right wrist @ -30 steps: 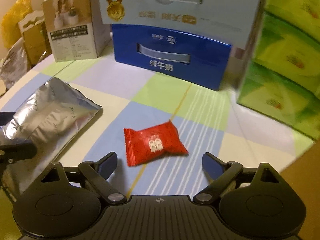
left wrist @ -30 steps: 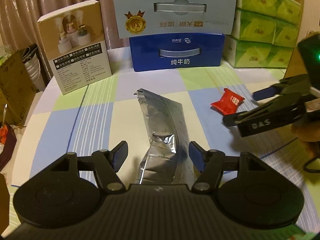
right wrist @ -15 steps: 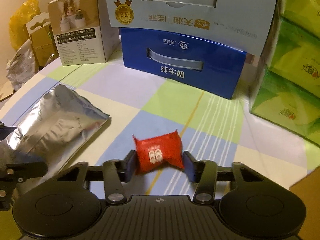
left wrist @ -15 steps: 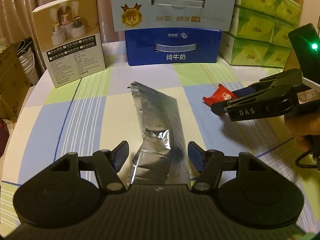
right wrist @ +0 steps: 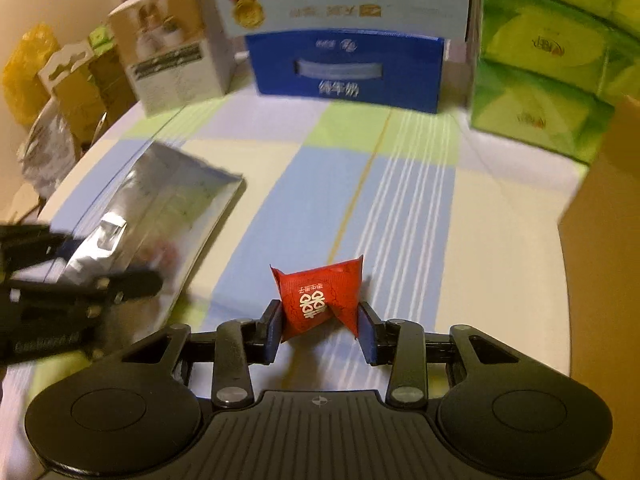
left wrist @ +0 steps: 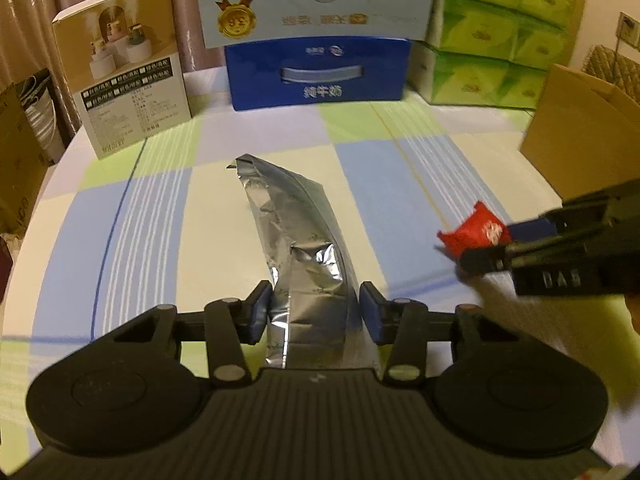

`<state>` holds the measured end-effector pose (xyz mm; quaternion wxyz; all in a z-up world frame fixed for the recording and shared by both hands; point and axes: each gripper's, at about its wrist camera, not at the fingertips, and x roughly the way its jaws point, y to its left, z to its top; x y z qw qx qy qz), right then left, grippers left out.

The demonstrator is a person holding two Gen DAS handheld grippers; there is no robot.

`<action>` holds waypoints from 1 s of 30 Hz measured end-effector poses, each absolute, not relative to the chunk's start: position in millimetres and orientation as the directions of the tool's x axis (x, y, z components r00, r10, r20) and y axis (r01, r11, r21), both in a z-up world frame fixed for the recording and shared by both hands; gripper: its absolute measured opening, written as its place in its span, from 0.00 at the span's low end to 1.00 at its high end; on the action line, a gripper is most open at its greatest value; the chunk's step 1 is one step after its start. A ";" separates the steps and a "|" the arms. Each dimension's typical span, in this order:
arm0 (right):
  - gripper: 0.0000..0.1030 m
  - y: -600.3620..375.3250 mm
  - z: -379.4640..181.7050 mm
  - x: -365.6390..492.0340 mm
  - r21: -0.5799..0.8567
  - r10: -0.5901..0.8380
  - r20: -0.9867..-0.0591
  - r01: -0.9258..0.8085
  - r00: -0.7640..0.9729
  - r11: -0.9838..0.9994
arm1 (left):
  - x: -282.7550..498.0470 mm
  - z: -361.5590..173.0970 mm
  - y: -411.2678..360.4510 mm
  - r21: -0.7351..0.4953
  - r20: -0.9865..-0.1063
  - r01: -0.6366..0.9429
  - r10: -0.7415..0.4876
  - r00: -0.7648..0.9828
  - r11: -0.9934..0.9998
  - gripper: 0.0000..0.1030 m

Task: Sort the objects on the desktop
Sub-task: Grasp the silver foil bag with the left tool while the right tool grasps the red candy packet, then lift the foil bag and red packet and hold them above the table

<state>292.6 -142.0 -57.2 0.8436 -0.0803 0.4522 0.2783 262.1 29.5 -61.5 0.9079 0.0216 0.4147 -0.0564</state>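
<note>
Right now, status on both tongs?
Left tongs closing around crinkled silver foil pouch. Right tongs closing, red candy packet pinched, lifted. Nothing in the way.

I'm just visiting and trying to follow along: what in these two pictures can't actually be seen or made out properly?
- Near end of the silver foil pouch: left wrist view, hidden behind the left gripper, whose jaws are closing on it.
- Brown cardboard box: cut off by the right edge in both views; its inside is unseen.
- Small print on the white product box: right wrist view, motion-blurred.
- Red candy packet in the closing right gripper: its underside is hidden.
</note>
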 end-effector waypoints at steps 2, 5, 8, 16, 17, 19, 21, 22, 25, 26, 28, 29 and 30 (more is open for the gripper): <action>0.35 -150.8 -55.6 272.6 0.152 0.405 -0.815 -0.523 0.414 0.839 | 246.9 -60.6 27.5 -0.022 -0.769 0.132 -0.101 0.631 0.991 0.40; 0.35 -160.1 -52.1 240.7 0.164 0.406 -0.825 -0.522 0.392 0.837 | 215.5 -58.8 19.1 -0.034 -0.789 0.157 -0.123 0.602 0.987 0.40; 0.35 -172.8 -45.6 208.7 0.196 0.415 -0.830 -0.502 0.372 0.842 | 180.5 -55.2 8.6 -0.035 -0.809 0.188 -0.138 0.572 0.982 0.39; 0.35 -201.7 -34.2 127.7 0.204 0.413 -0.824 -0.476 0.389 0.856 | 103.0 -41.8 -9.2 -0.070 -0.824 0.243 -0.193 0.533 0.968 0.45; 0.35 -204.1 -34.8 122.9 0.199 0.411 -0.820 -0.474 0.398 0.858 | 100.7 -41.9 -10.1 -0.073 -0.824 0.242 -0.195 0.531 0.967 0.47; 0.35 -207.5 -37.4 116.5 0.183 0.406 -0.811 -0.476 0.423 0.861 | 100.5 -44.2 -10.3 -0.084 -0.828 0.230 -0.197 0.525 0.970 0.52; 0.35 -208.6 -41.7 117.5 0.159 0.392 -0.809 -0.478 0.439 0.864 | 106.4 -46.4 -7.5 -0.092 -0.831 0.197 -0.184 0.525 0.976 0.52; 0.36 -209.4 -43.4 119.1 0.151 0.385 -0.807 -0.475 0.447 0.867 | 110.4 -47.1 -5.2 -0.106 -0.830 0.183 -0.189 0.525 0.977 0.54; 0.37 -212.5 -47.8 123.6 0.163 0.391 -0.800 -0.462 0.456 0.872 | 122.9 -51.1 -1.4 -0.155 -0.838 0.151 -0.210 0.503 0.976 0.58; 0.37 -211.5 -49.1 124.5 0.164 0.392 -0.800 -0.463 0.455 0.871 | 127.6 -52.4 -0.9 -0.161 -0.842 0.143 -0.211 0.496 0.977 0.58; 0.41 -209.6 -52.6 126.3 0.167 0.398 -0.802 -0.473 0.446 0.865 | 137.5 -55.2 -1.7 -0.162 -0.853 0.139 -0.209 0.479 0.977 0.58; 0.47 -208.7 -53.7 126.9 0.168 0.401 -0.802 -0.478 0.442 0.862 | 141.8 -56.6 -2.3 -0.157 -0.858 0.136 -0.203 0.472 0.978 0.58; 0.53 -207.7 -54.4 127.0 0.167 0.403 -0.800 -0.481 0.443 0.860 | 145.0 -57.5 -3.2 -0.150 -0.864 0.136 -0.196 0.463 0.979 0.58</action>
